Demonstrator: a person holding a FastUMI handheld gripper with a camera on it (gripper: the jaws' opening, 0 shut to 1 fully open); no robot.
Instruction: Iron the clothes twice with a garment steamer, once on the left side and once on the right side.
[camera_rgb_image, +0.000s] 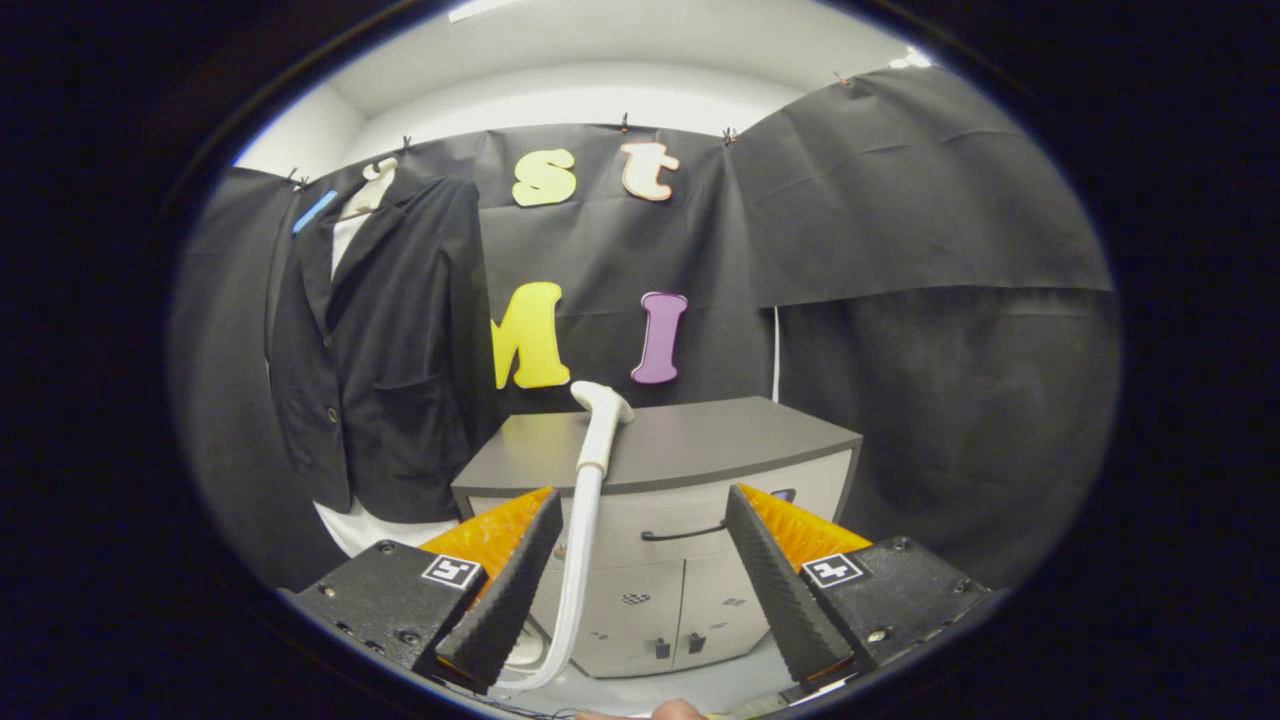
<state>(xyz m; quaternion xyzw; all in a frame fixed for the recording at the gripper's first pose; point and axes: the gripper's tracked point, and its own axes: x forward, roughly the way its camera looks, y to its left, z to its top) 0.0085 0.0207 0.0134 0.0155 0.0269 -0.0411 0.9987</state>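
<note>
A dark blazer (385, 350) hangs on a hanger against the booth wall, over a white shirt, to the left of the cabinet. The white steamer head (603, 420) stands upright beyond my fingers, in front of the cabinet, with its hose (578, 570) running down between them, close to the left finger. My gripper (640, 545) is open, the fingers wide apart and touching nothing. The steamer is still ahead of the fingertips, not between them.
A grey cabinet (720, 450) with a drawer handle and doors stands straight ahead, its flat top bare. Black cloth closes the space to the right and behind. A fingertip of a person (675, 710) shows just below the fingers.
</note>
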